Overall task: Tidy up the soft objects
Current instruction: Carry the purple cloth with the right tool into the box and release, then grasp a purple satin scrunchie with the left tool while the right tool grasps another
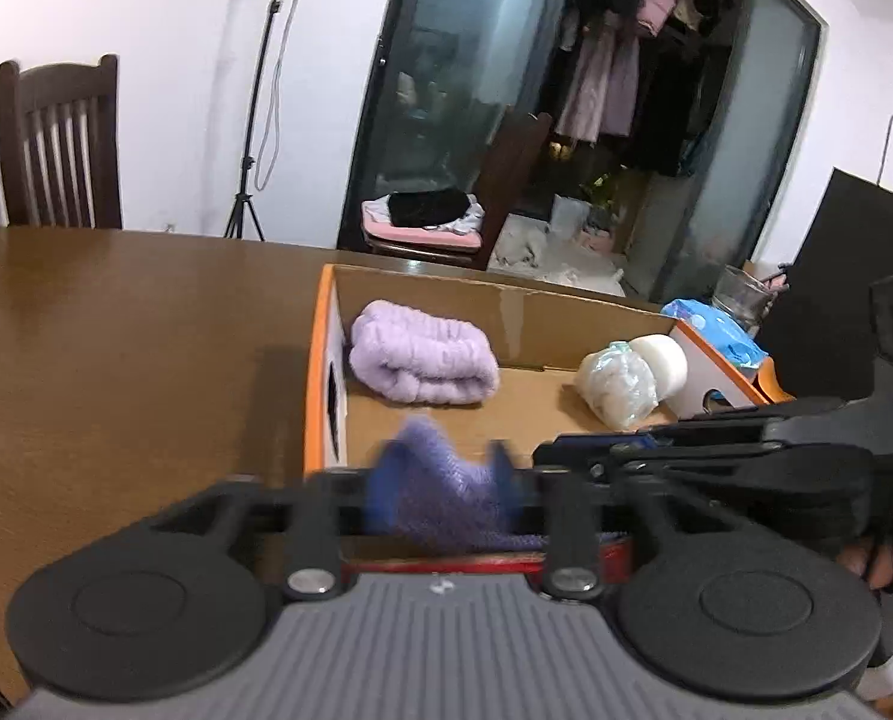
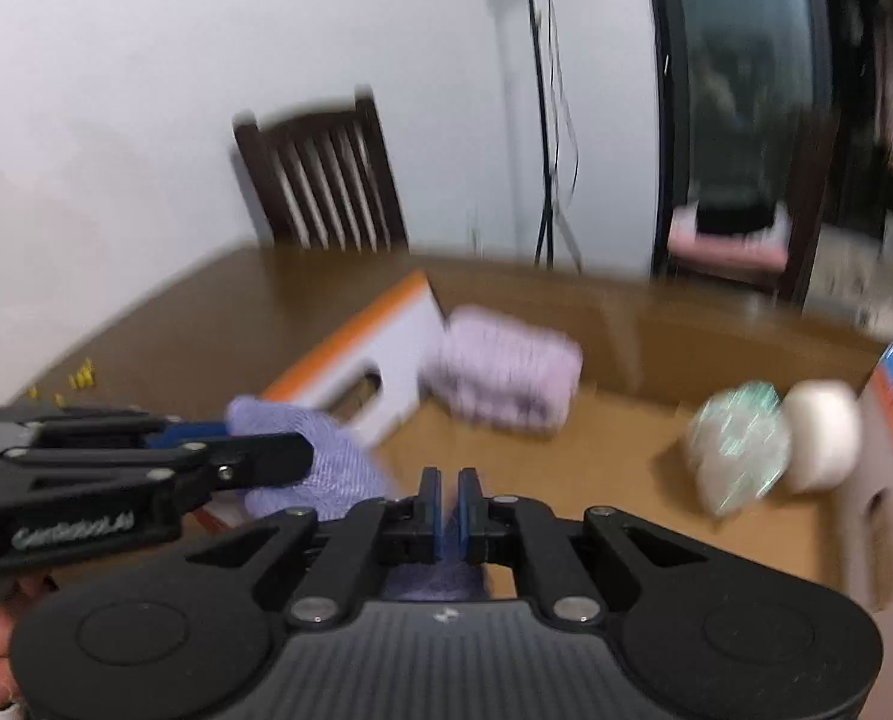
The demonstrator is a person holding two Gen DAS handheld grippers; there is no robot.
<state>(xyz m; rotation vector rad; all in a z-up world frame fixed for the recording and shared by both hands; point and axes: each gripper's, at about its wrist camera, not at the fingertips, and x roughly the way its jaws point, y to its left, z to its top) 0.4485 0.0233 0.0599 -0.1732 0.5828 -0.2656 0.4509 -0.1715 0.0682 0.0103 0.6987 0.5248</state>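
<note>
A purple knit cloth point(image 1: 440, 498) is bunched between the blue pads of my left gripper point(image 1: 443, 480), which is shut on it above the near wall of an open cardboard box point(image 1: 506, 306) with orange rims. My right gripper point(image 2: 448, 504) is shut, pinching a thin part of the same cloth point(image 2: 434, 582), which shows just under its jaws. In the left wrist view the right gripper point(image 1: 566, 450) reaches in from the right. Inside the box lie a folded lilac towel point(image 1: 422, 360), a plastic-wrapped bundle point(image 1: 617, 384) and a white roll point(image 1: 662, 366). The right wrist view is blurred.
The box stands on a brown wooden table point(image 1: 116, 330). A dark wooden chair point(image 1: 56, 144) and a light stand point(image 1: 248, 180) are behind it. Right of the box sit a blue packet point(image 1: 716, 330), a glass point(image 1: 740, 294) and a black bag point(image 1: 854, 240).
</note>
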